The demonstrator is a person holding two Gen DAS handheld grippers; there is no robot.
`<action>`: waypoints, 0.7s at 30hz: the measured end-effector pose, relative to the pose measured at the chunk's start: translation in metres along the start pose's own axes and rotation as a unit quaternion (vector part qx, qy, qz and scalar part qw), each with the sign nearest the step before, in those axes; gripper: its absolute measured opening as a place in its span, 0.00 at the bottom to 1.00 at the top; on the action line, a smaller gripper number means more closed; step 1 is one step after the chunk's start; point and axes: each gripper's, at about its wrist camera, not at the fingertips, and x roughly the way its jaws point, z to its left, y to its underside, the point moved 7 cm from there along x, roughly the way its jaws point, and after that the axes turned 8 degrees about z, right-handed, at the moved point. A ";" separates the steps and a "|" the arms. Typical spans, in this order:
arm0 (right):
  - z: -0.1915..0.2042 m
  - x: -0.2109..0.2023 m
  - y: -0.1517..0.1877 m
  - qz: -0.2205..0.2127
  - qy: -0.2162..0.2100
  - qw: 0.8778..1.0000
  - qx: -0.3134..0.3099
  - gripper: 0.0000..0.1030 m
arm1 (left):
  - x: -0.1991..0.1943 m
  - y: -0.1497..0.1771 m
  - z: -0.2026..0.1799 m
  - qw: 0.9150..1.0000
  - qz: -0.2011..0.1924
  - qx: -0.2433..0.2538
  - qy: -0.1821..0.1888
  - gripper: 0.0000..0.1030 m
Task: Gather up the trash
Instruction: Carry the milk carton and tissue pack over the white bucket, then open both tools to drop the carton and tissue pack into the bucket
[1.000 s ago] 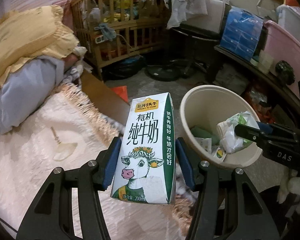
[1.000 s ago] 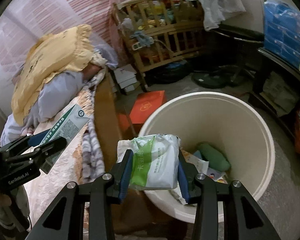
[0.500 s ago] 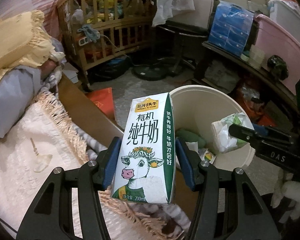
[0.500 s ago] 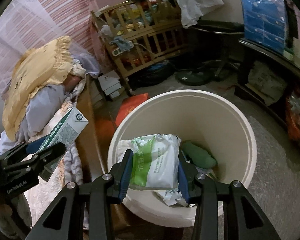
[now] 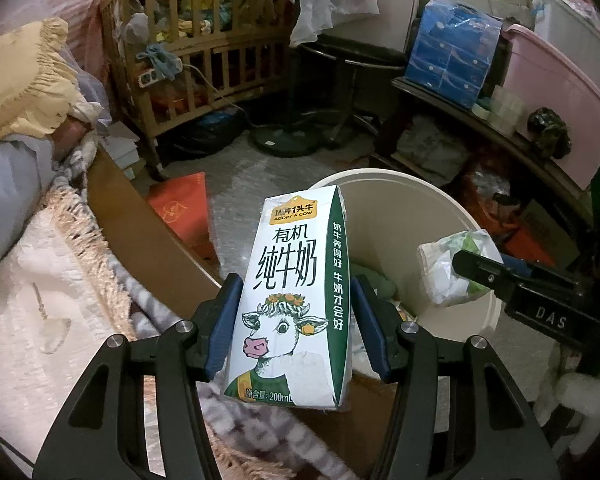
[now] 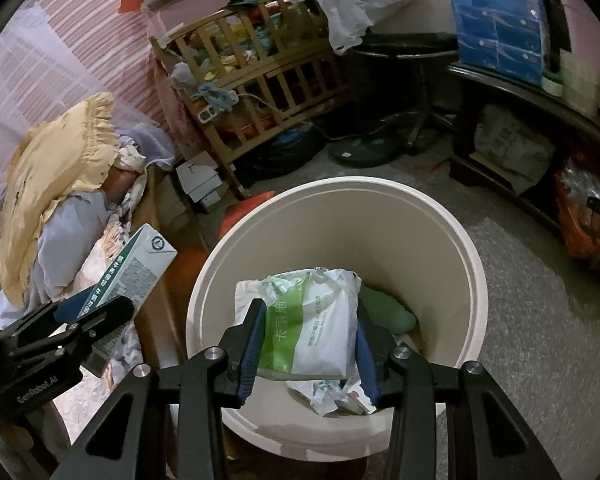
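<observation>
Grey speckled floor (image 6: 540,280) bearing a cream bin (image 6: 476,280). Beyond the bin stand a wooden crib (image 6: 260,72) and a round black fan base (image 6: 364,152); a red flat box (image 5: 180,208) lies beside the bin, toward the bed (image 5: 40,300).

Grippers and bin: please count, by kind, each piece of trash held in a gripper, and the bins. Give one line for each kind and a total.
Milk carton, in the left gripper: 1
Wipes pack, in the right gripper: 1
Bin: 1
Total: 3
</observation>
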 end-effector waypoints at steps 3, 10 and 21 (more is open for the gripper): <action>-0.004 0.001 0.000 -0.001 0.001 1.000 0.005 0.39 | 0.005 -0.001 -0.003 1.000 0.003 -0.002 0.005 0.52; -0.012 0.004 0.000 0.002 0.008 1.000 0.017 0.39 | 0.012 -0.002 -0.005 1.000 0.008 0.000 0.001 0.52; -0.019 0.008 -0.001 0.004 0.016 0.999 0.028 0.39 | 0.025 -0.007 -0.008 1.000 0.016 -0.016 0.014 0.53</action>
